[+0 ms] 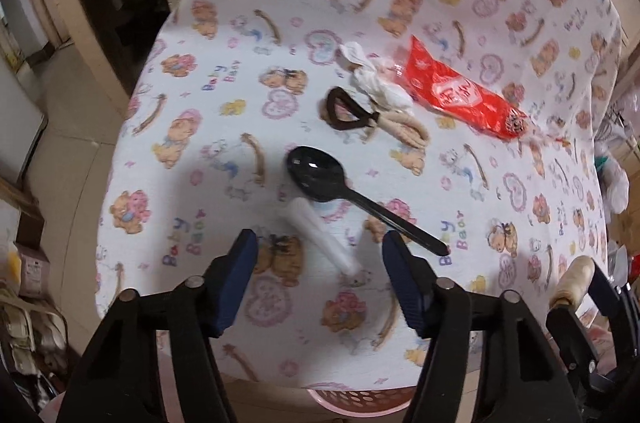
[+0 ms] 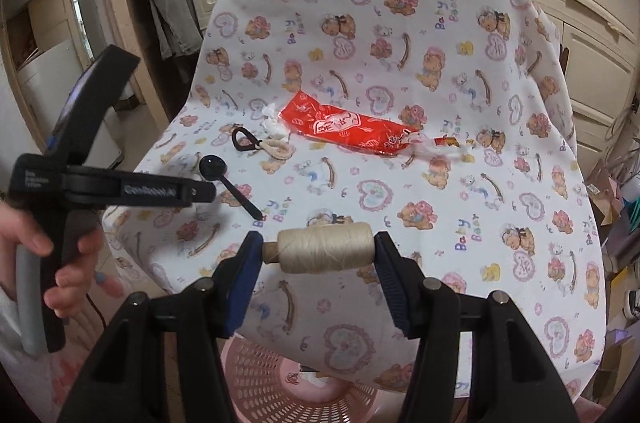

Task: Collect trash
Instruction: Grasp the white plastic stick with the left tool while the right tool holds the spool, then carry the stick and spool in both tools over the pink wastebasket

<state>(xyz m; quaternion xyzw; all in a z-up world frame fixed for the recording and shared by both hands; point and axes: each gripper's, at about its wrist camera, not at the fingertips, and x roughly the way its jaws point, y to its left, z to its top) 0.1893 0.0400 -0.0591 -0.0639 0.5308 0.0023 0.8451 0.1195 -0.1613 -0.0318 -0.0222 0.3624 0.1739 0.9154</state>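
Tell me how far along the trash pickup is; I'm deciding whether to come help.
Done: something already lies in the pink perforated plastic basket below the table edge. In hand: the right tongs clamp a beige spool of thread; the left tongs are open above a white plastic tube. Left: black plastic spoon, red snack wrapper, crumpled white tissue, black and beige hair ties.

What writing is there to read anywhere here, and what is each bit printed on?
"Baby Baby": repeated in purple across the cloth.
"GenRobot.AI": white print on the arm of the left tongs, slightly blurred.
Small white lines at that arm's far left end: too small to read.
White characters in a panel on the red wrapper: too blurred to read.
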